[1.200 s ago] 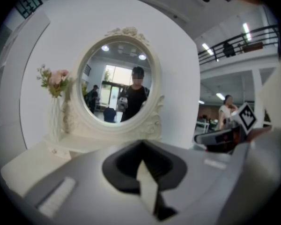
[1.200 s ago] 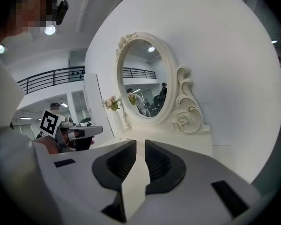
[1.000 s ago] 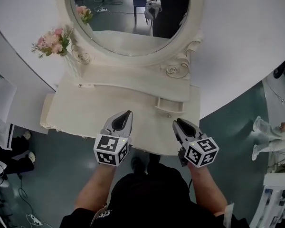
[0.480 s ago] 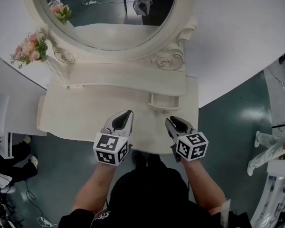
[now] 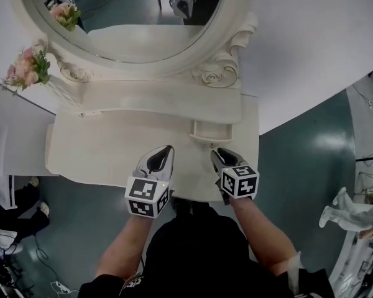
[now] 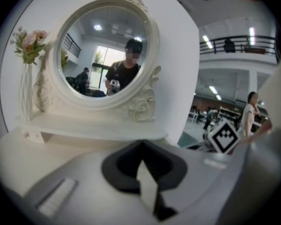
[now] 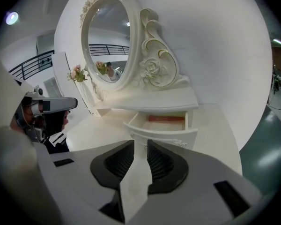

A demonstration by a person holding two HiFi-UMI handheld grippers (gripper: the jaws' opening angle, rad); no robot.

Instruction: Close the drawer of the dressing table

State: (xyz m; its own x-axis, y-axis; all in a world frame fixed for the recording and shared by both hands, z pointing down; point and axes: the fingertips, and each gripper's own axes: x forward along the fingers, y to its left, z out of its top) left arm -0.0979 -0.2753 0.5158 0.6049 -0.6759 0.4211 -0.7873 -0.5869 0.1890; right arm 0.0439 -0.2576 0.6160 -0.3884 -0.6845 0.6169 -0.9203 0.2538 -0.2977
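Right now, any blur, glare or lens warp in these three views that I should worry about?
Head view: evenly lit and sharp, but the wall behind the table bows into a curve. Left gripper view: the hand-held gripper up close is soft, the mirror clearer, ceiling lights blown out, corners black. Right gripper view: drawer in focus, heavy bulge, dark corners.

The cream desk (image 5: 99,154) has a bare top ahead of the left hand-held gripper (image 5: 166,149). At its back runs a raised shelf (image 5: 155,101) bearing an oval mirror (image 5: 130,17). A vase of pink flowers (image 5: 28,67) stands far to that gripper's left. Just ahead of the right hand-held gripper (image 5: 219,153), a small drawer (image 5: 210,131) stands pulled out, with a flat reddish item (image 7: 166,118) inside.
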